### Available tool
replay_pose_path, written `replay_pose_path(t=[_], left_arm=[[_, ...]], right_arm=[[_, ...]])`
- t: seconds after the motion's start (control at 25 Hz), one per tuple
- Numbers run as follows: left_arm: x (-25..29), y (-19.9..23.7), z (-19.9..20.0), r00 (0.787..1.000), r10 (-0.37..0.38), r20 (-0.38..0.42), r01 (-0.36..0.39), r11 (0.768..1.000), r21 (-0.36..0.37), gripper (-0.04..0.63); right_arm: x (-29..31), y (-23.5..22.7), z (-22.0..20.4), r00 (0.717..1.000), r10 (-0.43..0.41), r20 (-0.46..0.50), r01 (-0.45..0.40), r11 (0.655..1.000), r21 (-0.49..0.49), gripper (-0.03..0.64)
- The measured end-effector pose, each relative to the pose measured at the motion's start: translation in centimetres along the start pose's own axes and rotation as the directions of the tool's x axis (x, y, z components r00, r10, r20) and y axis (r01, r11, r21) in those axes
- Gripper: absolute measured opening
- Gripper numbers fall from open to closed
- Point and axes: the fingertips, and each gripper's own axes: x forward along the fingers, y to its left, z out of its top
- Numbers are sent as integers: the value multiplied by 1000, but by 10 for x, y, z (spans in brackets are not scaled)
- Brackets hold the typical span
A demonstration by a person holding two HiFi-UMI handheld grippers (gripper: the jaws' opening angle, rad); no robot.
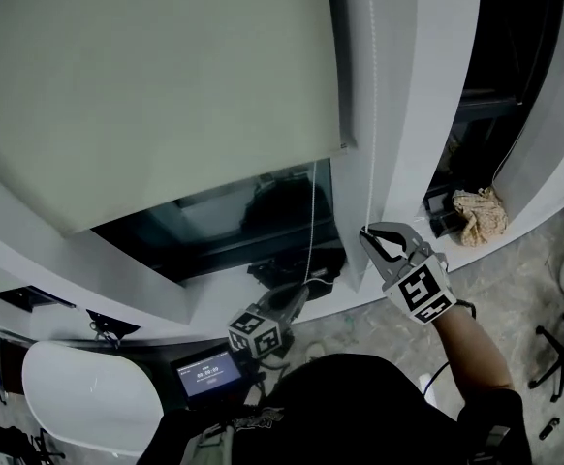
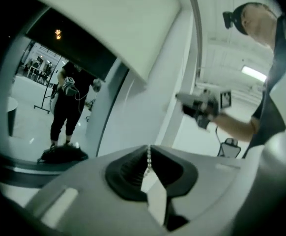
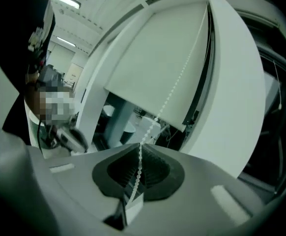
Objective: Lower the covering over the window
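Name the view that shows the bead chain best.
The right gripper view: the bead chain runs clearly from the jaws up across the blind. The left gripper view shows only a short pinched stretch; the head view, a thin faint line.

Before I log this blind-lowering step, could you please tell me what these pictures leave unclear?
Head view: the picture's upper edge cuts off the top of the roller blind and of the bead chain.
Head view: the print on the small screen is too small to read.
Head view: what lies beyond the window glass is lost in darkness and reflections.
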Motion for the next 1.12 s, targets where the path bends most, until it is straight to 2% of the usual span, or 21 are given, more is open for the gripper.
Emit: replay_pose_path(t=[0.04,0.12,0.24,0.32,0.4,0.48,0.52,0.64,0.76,0.84,0.88,0.92,1.04,1.12], left_arm=[[6,-9,26,998,-38,59,37,999,22,18],[15,-32,76,978,-123,169,109,990,94,24],[21,-76,149,936,-220,276,167,965,203,57],[24,-96,182,911,-265,315,176,942,285,60],[30,-99,199,906,-248,344,123,931,345,111],[37,-100,207,898,-227,376,87,931,353,114],[41,-105,213,888,-236,395,96,935,343,114],[50,-125,235,839,-294,458,174,943,285,109],[51,-140,258,793,-343,503,231,934,274,71],[42,-151,269,753,-391,529,277,918,284,102],[40,-156,272,741,-407,534,292,912,289,130],[42,-159,273,739,-415,530,294,907,301,160],[53,-165,271,758,-409,508,243,900,362,159],[52,-161,271,757,-384,529,216,911,352,3]], right_arm=[[7,19,-28,998,6,-59,-7,1000,-14,12],[21,67,-83,981,58,-185,-63,998,-25,12],[36,130,-145,942,166,-292,-149,986,78,12],[42,152,-167,925,210,-317,-165,973,164,12],[44,159,-175,922,230,-311,-160,959,234,12],[40,162,-175,922,240,-304,-168,955,244,12],[39,164,-174,921,246,-302,-177,955,237,12],[38,171,-170,923,255,-287,-189,953,238,12],[38,171,-167,926,254,-279,-186,951,246,12],[38,170,-167,926,254,-278,-183,949,258,12],[38,169,-167,926,255,-278,-182,948,261,12],[37,169,-168,925,256,-280,-183,948,261,12],[36,170,-169,923,263,-282,-193,948,252,12],[35,172,-169,922,270,-279,-201,947,252,12]])
